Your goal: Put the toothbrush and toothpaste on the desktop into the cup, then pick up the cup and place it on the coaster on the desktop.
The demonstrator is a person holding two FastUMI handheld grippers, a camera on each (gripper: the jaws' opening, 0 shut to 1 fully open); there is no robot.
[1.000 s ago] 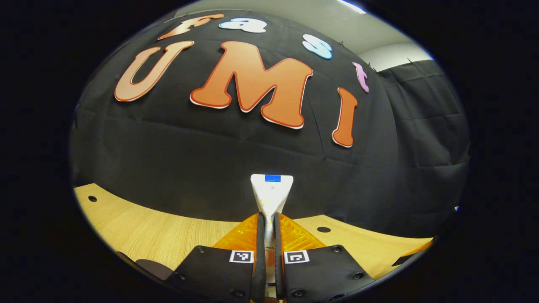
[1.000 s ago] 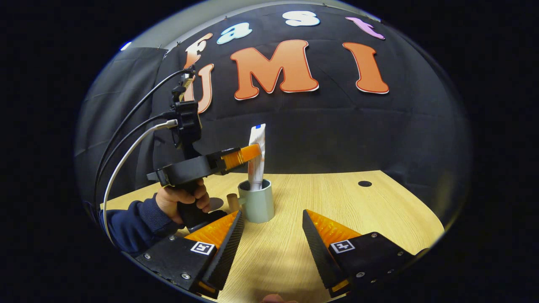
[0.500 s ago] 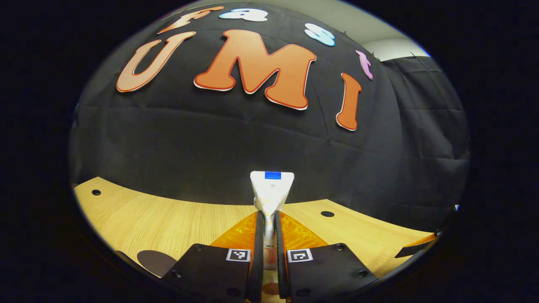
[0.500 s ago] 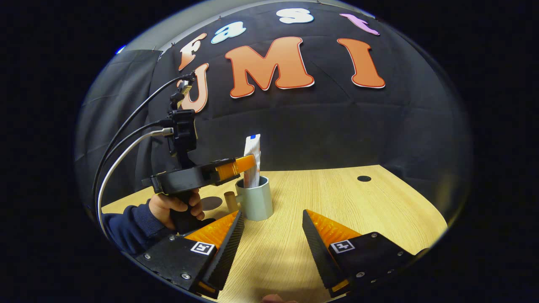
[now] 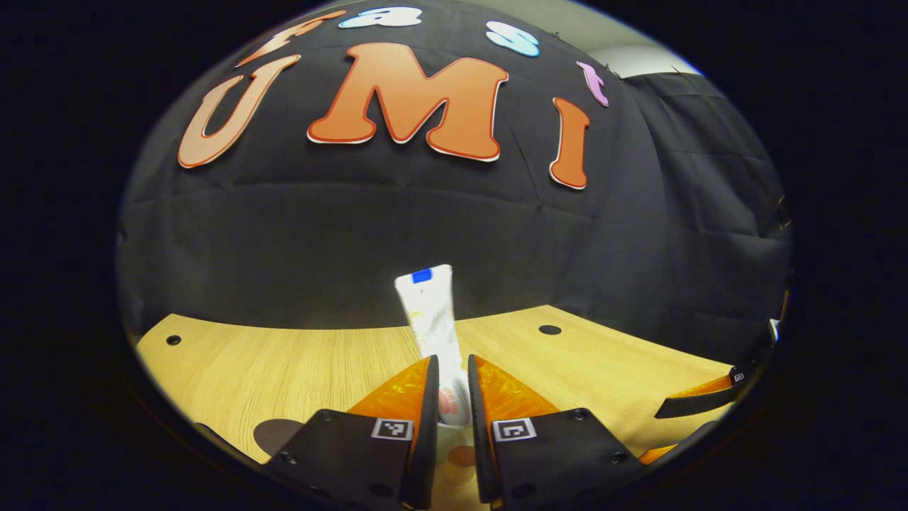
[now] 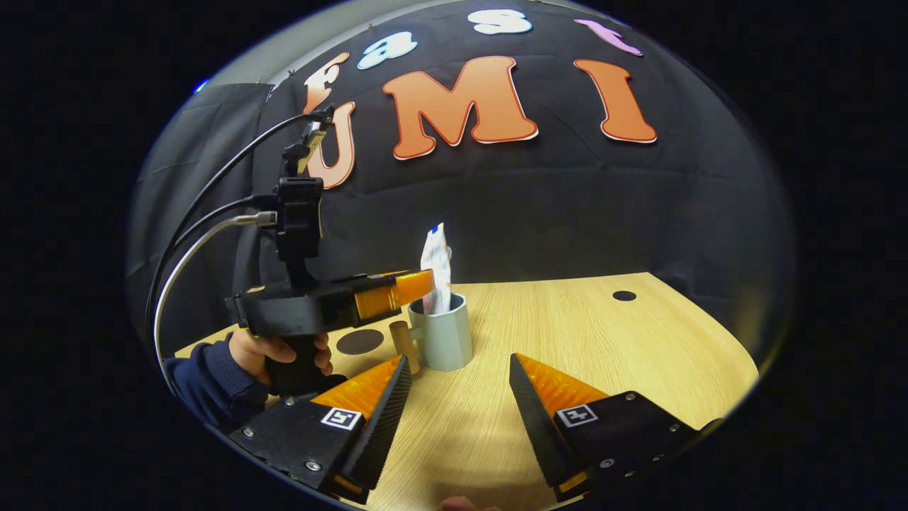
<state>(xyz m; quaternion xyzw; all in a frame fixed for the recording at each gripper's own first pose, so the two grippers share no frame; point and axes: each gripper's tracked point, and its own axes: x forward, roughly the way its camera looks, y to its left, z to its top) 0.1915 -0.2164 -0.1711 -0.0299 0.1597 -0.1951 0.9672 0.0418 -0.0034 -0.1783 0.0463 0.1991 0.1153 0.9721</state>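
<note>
Light wood desktop (image 6: 567, 319) is carrying pale green handled cup (image 6: 443, 341); white toothpaste tube (image 6: 437, 266) is standing in it, leaning (left gripper (image 5: 451, 397) fingers slightly parted around it, apparently releasing); right gripper (image 6: 460, 397) is idling spread wide, empty

Your left gripper (image 5: 451, 387) has let go of the toothpaste (image 5: 431, 319): a second ago its fingers were pinched flat against the tube, and now a gap shows on either side. In the right gripper view the tube has sunk deeper into the cup (image 6: 445, 333) and now leans to one side instead of standing straight. You have also lowered that gripper (image 6: 424, 284) and drawn it back, so its fingers sit beside the cup's rim.
</note>
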